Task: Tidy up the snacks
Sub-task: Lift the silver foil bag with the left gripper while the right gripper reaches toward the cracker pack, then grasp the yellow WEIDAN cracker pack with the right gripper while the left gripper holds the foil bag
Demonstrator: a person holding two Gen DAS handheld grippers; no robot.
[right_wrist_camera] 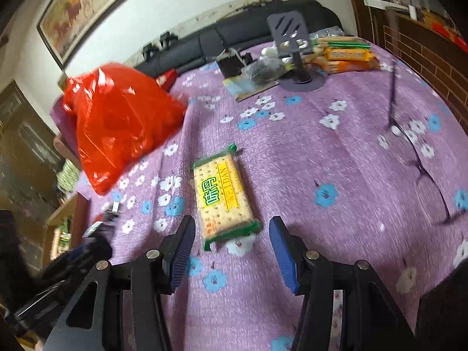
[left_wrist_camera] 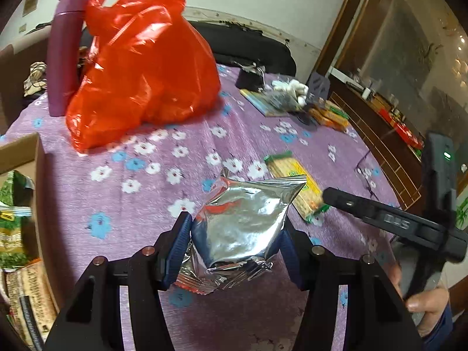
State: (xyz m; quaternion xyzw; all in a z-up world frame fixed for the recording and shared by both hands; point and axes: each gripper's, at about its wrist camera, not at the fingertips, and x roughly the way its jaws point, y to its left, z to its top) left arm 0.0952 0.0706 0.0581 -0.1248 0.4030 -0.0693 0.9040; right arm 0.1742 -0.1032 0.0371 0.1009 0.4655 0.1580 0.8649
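A tabletop under purple floral cloth. The left tongs (left_wrist_camera: pixel 234 245) clench a silver snack packet (left_wrist_camera: pixel 242 222), likely bound for the cardboard box (left_wrist_camera: pixel 35 158) at left. The right tongs (right_wrist_camera: pixel 232 251) hang released just short of a cracker packet (right_wrist_camera: pixel 223 199), needing to straddle it.

white wall (right_wrist_camera: pixel 152 14), black sofa (right_wrist_camera: pixel 234 35), framed painting (right_wrist_camera: pixel 76 8)
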